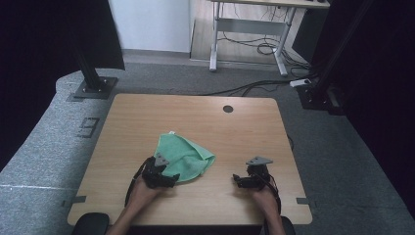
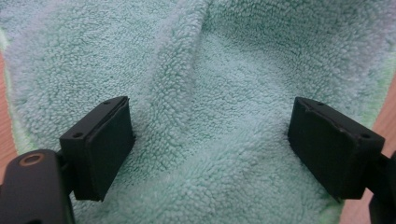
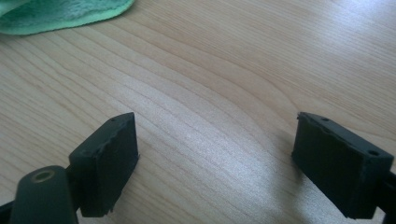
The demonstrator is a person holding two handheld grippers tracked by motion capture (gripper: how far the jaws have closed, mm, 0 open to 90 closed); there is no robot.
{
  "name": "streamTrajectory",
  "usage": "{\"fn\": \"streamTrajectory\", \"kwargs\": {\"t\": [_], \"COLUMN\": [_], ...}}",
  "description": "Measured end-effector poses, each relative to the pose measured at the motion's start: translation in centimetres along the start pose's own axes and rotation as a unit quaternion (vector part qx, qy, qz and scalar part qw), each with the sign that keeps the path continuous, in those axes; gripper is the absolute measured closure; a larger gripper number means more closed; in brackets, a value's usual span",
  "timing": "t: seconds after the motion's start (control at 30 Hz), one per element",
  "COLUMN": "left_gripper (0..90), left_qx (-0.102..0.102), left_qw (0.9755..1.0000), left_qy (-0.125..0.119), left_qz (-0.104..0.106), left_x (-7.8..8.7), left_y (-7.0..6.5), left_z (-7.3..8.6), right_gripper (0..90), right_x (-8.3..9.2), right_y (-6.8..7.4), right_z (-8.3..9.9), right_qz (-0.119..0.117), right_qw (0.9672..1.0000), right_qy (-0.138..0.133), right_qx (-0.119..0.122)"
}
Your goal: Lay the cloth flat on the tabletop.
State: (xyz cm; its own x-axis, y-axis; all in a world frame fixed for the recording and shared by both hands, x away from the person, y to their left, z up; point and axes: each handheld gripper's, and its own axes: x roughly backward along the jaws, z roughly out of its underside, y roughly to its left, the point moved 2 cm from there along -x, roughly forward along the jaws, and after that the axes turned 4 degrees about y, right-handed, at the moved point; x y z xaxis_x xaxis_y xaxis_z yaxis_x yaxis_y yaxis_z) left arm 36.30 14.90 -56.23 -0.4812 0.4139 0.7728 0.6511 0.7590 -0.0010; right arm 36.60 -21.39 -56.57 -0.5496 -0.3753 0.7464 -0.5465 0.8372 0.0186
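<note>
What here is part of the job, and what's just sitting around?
In use: green cloth; left tool, open over the cloth; right tool, open above bare wood.
Lying about: table; desk and cables on the floor behind.

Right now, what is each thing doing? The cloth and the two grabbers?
cloth: crumpled and folded over, lying on the table
left gripper: open, jaws wide over the cloth, not pinching it
right gripper: open, nothing between the jaws, over bare wood, apart from the cloth
</note>
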Motion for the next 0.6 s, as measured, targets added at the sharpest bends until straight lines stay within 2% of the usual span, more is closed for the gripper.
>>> {"fn": "streamTrajectory", "kwargs": {"t": [0.17,0.37,0.4,0.5,0.53,0.6], "left_gripper": [14.2,14.2,14.2,14.2,14.2,14.2], "left_qx": [0.000,0.000,0.000,0.000,0.000,0.001], "left_qw": [1.0000,1.0000,1.0000,1.0000,1.0000,1.0000], "left_qy": [-0.001,-0.001,-0.001,-0.001,-0.001,-0.001], "left_qz": [-0.001,-0.001,-0.001,-0.001,-0.001,-0.001], "left_x": [0.1,0.0,0.1,0.1,0.1,0.1], "left_y": [0.0,0.0,0.0,0.0,0.0,0.0], "left_z": [0.1,0.1,0.1,0.1,0.1,0.1], "right_gripper": [18.4,21.9,27.4,30.1,34.3,36.5], "right_x": [0.1,-0.2,-0.4,-0.6,-0.9,-1.2], "right_y": [0.3,1.3,2.1,2.8,3.5,4.0], "right_z": [-0.6,-2.7,-3.8,-4.8,-6.1,-7.1], "right_qz": [-0.019,-0.047,-0.068,-0.075,-0.085,-0.090], "right_qw": [0.9998,0.9987,0.9973,0.9966,0.9953,0.9945], "right_qy": [-0.004,-0.020,-0.026,-0.026,-0.031,-0.036], "right_qx": [-0.003,0.000,0.008,0.021,0.034,0.041]}}
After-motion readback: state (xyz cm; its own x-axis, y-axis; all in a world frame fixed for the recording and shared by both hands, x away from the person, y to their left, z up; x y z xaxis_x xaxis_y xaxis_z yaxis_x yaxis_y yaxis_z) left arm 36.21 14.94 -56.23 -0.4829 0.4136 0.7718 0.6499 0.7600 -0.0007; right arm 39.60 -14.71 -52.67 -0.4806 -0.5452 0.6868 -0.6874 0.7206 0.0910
